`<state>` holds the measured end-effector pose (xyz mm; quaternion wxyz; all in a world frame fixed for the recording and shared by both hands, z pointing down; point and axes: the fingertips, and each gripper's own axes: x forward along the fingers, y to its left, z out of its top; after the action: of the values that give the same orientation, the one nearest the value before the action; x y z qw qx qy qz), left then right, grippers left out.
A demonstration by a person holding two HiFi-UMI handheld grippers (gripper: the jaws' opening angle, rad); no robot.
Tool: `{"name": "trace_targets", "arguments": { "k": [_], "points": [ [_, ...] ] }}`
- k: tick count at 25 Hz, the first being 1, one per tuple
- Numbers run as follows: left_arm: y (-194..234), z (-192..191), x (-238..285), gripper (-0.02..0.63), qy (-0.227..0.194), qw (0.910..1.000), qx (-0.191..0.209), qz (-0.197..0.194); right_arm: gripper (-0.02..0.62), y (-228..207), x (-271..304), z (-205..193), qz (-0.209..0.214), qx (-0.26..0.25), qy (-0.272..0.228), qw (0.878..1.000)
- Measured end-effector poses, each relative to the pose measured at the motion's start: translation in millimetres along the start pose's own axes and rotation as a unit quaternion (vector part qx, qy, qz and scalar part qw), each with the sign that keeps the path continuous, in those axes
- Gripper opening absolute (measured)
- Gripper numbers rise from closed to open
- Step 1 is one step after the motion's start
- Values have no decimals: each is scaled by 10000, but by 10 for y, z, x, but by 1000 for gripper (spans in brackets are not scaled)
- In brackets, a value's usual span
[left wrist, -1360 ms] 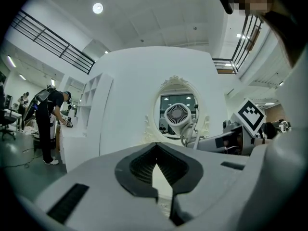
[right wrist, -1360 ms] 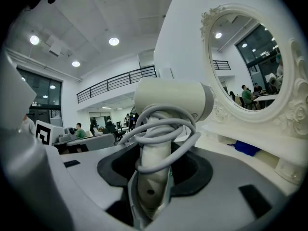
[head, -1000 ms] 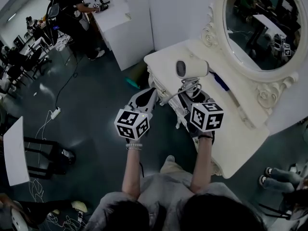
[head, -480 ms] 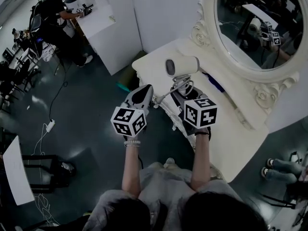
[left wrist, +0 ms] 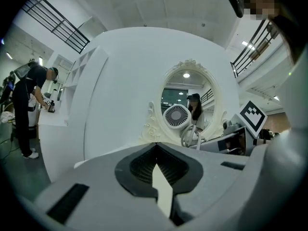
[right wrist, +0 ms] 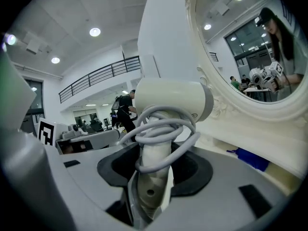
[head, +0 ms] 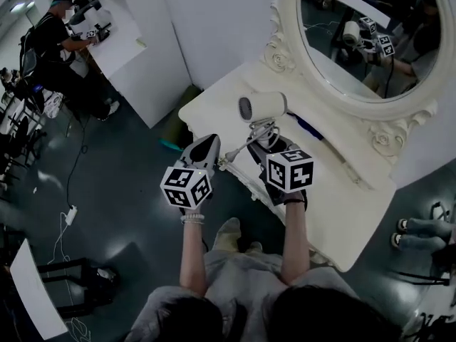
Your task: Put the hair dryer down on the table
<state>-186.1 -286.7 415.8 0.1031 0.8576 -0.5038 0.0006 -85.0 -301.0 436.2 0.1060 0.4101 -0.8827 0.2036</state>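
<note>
A white hair dryer (head: 262,107) is held upright over the left part of the white dressing table (head: 342,212), its barrel lying level. My right gripper (head: 262,140) is shut on its handle, which has the cord (right wrist: 163,129) wound round it. In the right gripper view the dryer (right wrist: 171,97) rises from between the jaws in front of the mirror frame. My left gripper (head: 206,142) hangs left of the dryer, off the table's front edge, shut with nothing in it. Its view shows the dryer's rear grille (left wrist: 176,116).
An oval mirror (head: 363,34) with an ornate frame stands at the table's back. A blue object (head: 308,127) lies on the table near its base. A person (head: 53,34) stands at a white counter far left. A power strip (head: 70,214) and cables lie on the floor.
The head view has swung, so the table and mirror sit further left and closer. Both grippers keep the same pose, and the dryer stays in the right one.
</note>
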Motion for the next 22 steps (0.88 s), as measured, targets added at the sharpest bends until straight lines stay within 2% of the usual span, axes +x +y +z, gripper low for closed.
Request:
{"name": "trace_targets", "arguments": {
  "k": [7,17,22],
  "points": [
    [359,6,552,5,225,9989,-29,-422,190,-374,449,20,-405,293,176,9986],
    [840,-355,1037,5,772,9930,-303,-840,190,-684,1067,-292,-921,646,762,9907],
    [999,-587,1146,5,996,9896,-514,-899,190,-751,1286,-507,-1003,735,1120,9859]
  ]
}}
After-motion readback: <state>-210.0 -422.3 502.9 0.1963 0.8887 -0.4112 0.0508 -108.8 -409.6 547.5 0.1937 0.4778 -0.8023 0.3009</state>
